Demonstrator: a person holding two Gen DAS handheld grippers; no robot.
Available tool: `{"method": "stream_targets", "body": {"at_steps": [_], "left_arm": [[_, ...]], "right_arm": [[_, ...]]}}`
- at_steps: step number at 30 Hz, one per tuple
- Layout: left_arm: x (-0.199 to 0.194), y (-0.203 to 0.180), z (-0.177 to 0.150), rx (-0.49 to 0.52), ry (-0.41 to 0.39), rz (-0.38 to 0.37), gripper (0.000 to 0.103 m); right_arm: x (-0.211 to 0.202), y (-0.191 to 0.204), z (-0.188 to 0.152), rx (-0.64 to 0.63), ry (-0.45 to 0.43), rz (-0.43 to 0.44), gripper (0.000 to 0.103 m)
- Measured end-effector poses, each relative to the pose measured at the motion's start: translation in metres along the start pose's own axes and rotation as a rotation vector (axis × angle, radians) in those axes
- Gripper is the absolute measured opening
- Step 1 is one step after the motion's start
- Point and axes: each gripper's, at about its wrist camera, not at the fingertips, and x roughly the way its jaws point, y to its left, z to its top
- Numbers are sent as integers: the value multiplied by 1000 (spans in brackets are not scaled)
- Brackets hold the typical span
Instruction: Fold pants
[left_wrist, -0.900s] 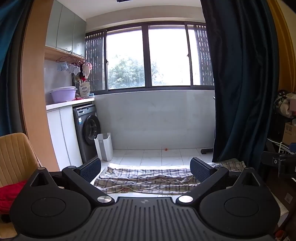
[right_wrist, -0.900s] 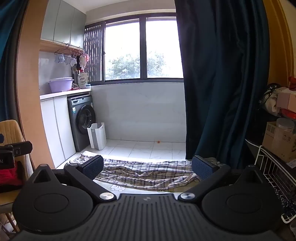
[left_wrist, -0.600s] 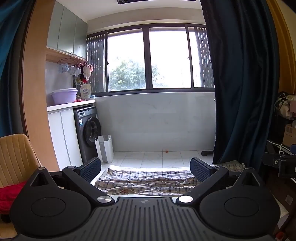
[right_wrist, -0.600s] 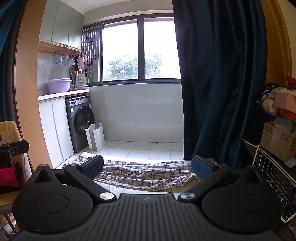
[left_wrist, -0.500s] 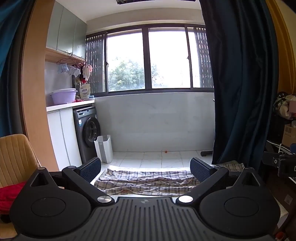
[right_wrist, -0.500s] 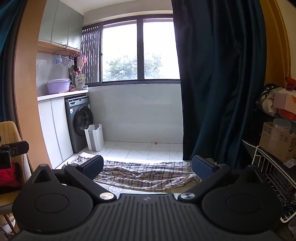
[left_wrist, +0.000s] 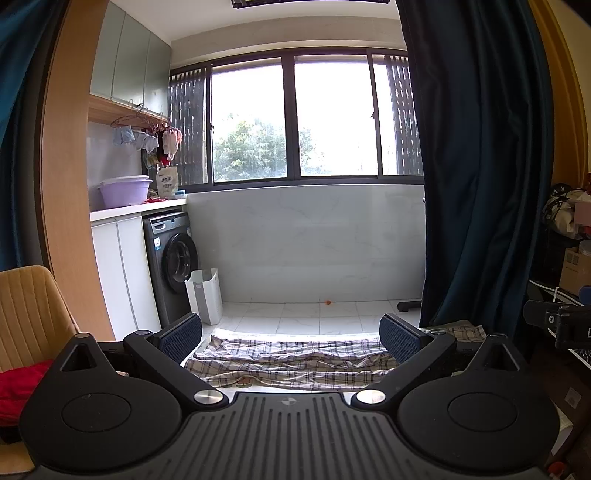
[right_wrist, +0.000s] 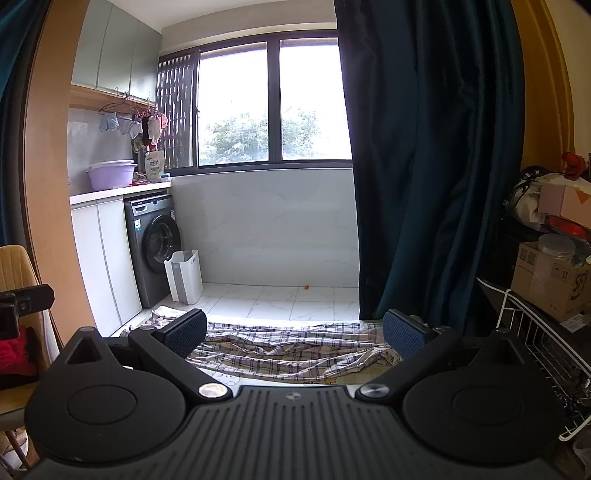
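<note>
Plaid cloth is my landmark: the pants (left_wrist: 291, 363) lie spread flat and rumpled on a pale surface, directly ahead of both tools. I see my left gripper (left_wrist: 290, 336) with its jaws spread to their widest, nothing between the blue pads, which hover short of the near edge of the pants without touching. My right gripper (right_wrist: 294, 332) is just as wide and equally empty, also hanging clear of the cloth. Left of the pants stands a tan chair (left_wrist: 29, 314) with something red on it. Right of them a white wire rack (right_wrist: 535, 343) crowds that side. Beyond the far edge of the pants is open white tiled floor (right_wrist: 280, 299), with a washing machine (right_wrist: 155, 243) at its left and a dark curtain (right_wrist: 424, 166) at its right.
</note>
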Motion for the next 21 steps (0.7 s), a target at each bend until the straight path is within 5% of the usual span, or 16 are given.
{"method": "stream_targets", "body": {"at_steps": [21], "left_arm": [[18,-2,-6,5,35,-12,103]], "right_arm": [[6,-2,-4,15,33,-18,103]]}}
